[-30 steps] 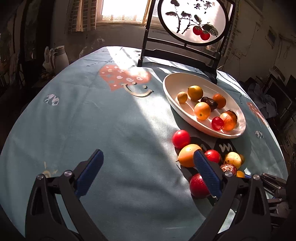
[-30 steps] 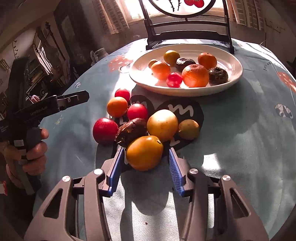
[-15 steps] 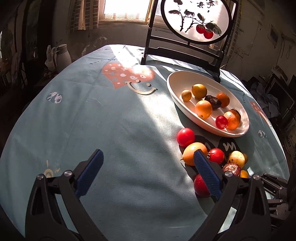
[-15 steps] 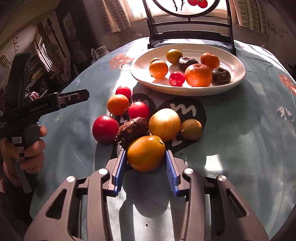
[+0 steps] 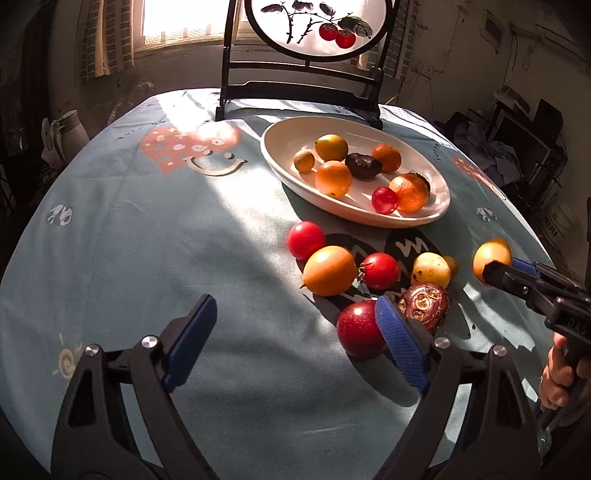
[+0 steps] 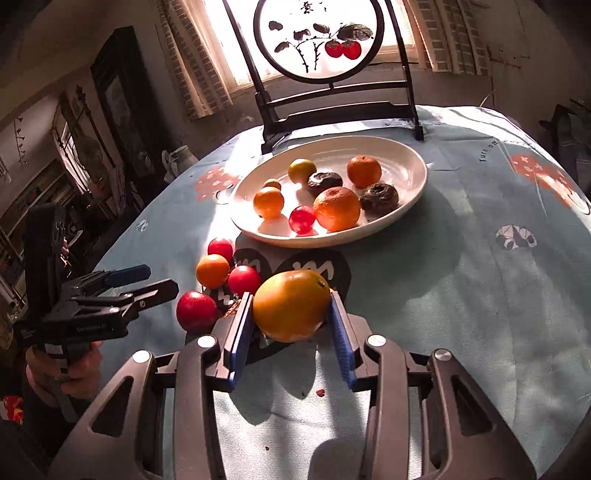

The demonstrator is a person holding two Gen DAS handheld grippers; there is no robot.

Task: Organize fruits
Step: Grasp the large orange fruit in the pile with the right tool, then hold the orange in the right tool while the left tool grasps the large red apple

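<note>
While the blue pads [image 6: 242, 325] of the right gripper [image 6: 291, 317] press on either side of a large yellow-orange fruit [image 6: 291, 304], that fruit hangs between them clear of the cloth, its jaws having just been closing onto it; from the left wrist view the same fruit [image 5: 491, 256] shows at the tip of that gripper, off to the right of the loose pile; the left gripper [image 5: 295, 332] stands with its jaws spread wide and nothing between them, though they have just been closing a little, and its right pad [image 5: 400, 343] lies in front of a dark red apple [image 5: 356, 328]; just beyond sit a brown wrinkled fruit [image 5: 423, 306], a pale yellow fruit [image 5: 430, 269], a red tomato [image 5: 378, 269], an orange fruit [image 5: 328, 271] and another red tomato [image 5: 304, 240], all close together on the blue tablecloth [image 5: 147, 240]; farther back the white oval dish [image 5: 280, 162] holds several oranges, two dark fruits and a small red one; behind it stands a black frame with a round painted panel [image 5: 314, 26]; a hand [image 6: 74, 373] holds the left gripper's handle at the left edge of the right wrist view.
</note>
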